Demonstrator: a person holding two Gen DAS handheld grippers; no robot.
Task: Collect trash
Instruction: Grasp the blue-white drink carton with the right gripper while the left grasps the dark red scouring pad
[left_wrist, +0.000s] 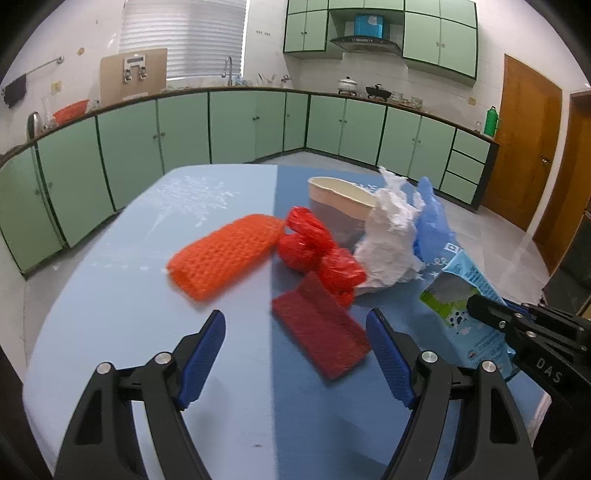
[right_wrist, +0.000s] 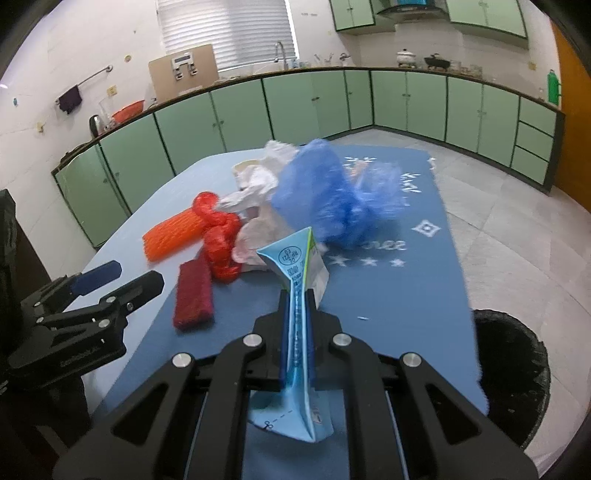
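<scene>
Right gripper (right_wrist: 297, 295): jaws clamped flat on a flattened blue milk carton (right_wrist: 295, 280), which stands upright between the pads, its folded top pointing to 12 o'clock in the right wrist view. The carton is lifted; its lower end hangs below the pads, off the tabletop (right_wrist: 369, 295). In the left wrist view the same carton (left_wrist: 461, 295) sits at 3 o'clock, with the right gripper (left_wrist: 480, 306) on it.

Left gripper (left_wrist: 295, 332): jaws spread wide, nothing between the blue pads (left_wrist: 205, 350). It hovers over the tabletop (left_wrist: 110, 295), with a dark red scrub pad (left_wrist: 317, 328) lying just ahead between the fingertips, slightly toward 1 o'clock.

Remaining trash, left wrist view:
- orange foam net sleeve (left_wrist: 221, 254), at 11 o'clock from the scrub pad, lying flat.
- crumpled red plastic bag (left_wrist: 314, 251), at 12 o'clock, touching the net sleeve's end and the scrub pad's far edge.
- crumpled white paper (left_wrist: 388, 240), at 1 o'clock, against the red bag.
- paper bowl (left_wrist: 340, 199) behind the red bag and white paper, tilted.
- blue plastic bag (left_wrist: 432, 218), just right of the white paper.

Right wrist view: a black-lined trash bin (right_wrist: 513, 369) stands on the floor at 4 o'clock, beside the tabletop edge. The pile is blurred in both views.
</scene>
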